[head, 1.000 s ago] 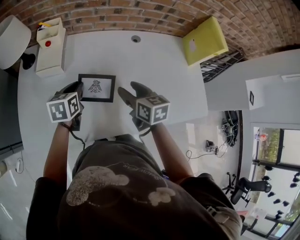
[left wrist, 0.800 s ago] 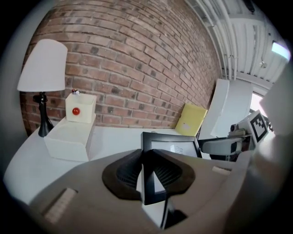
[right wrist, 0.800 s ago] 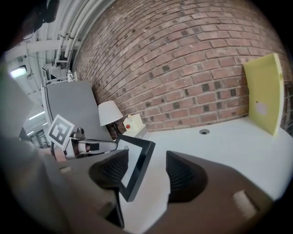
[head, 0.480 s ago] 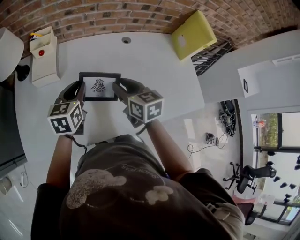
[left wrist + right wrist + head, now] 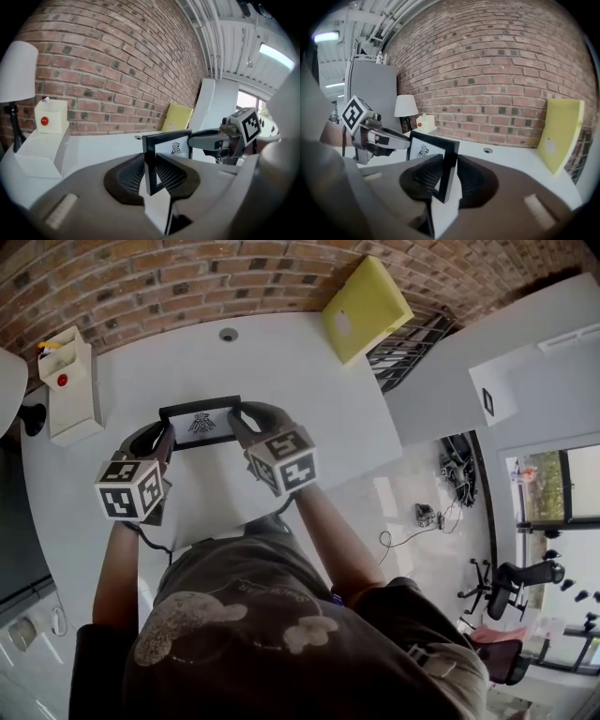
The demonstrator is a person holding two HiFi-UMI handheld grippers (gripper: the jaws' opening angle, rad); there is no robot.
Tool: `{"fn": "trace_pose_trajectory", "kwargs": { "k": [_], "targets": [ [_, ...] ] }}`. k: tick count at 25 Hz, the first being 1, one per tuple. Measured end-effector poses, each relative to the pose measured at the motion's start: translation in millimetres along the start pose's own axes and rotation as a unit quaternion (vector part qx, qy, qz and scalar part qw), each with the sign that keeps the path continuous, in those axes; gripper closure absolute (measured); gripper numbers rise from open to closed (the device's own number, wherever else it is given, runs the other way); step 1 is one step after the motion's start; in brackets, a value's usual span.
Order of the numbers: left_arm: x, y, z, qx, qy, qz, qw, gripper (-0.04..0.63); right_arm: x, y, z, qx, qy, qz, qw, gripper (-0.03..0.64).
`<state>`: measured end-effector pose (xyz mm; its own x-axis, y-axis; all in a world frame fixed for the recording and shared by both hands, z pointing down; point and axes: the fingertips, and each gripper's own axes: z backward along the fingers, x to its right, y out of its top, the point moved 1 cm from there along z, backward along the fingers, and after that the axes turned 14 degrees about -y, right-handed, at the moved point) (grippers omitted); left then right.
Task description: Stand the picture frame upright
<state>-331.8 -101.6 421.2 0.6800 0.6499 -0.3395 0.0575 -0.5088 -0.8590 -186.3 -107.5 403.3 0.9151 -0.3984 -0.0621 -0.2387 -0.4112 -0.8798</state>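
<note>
The black picture frame (image 5: 199, 423), with a small bird drawing on white, is held tilted up off the white table (image 5: 309, 399) between my two grippers. My left gripper (image 5: 165, 439) is shut on its left edge; in the left gripper view the frame's edge (image 5: 150, 164) stands pinched between the pads (image 5: 129, 176). My right gripper (image 5: 238, 424) grips the right edge; its jaws have just been closing, with the frame's edge (image 5: 449, 173) between them and the pads pressing on it. Each gripper view shows the other gripper at the frame's far side.
A white box with a red button (image 5: 64, 381) sits at the table's left, a lamp (image 5: 7, 390) beside it. A yellow board (image 5: 366, 307) leans at the brick wall, back right. A cable grommet (image 5: 229, 335) lies behind the frame. The table's edge runs close on the right.
The frame lay flat on the table with the right gripper open beside it. Now the right jaws have closed on its right edge and both grippers have raised and tilted it.
</note>
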Motion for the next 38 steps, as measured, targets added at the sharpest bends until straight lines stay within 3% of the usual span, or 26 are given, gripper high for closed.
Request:
{"fn": "trace_pose_trajectory", "kwargs": {
  "k": [5,12,18,28,38],
  "targets": [
    [23,24,-59,-0.019,0.002,-0.047,0.9987,0.512,69,0,-6,0.016,-0.01,-0.007,1.0,0.525],
    [55,58,-161,-0.027,0.009,-0.071,0.997,0.512,177,-6,-18,0.026,-0.029,0.002,0.999,0.525],
    [64,78,-234,-0.028,0.021,-0.071,0.9969,0.512,249,-8,-39,0.035,-0.043,0.005,0.998,0.525],
    [46,102,-315,-0.026,0.044,-0.071,0.9962,0.514,320,-5,-93,0.033,-0.062,0.006,0.997,0.525],
    [27,108,-378,-0.026,0.031,-0.065,0.9971,0.515,372,-9,-146,0.017,-0.099,0.002,0.995,0.525]
  ]
}}
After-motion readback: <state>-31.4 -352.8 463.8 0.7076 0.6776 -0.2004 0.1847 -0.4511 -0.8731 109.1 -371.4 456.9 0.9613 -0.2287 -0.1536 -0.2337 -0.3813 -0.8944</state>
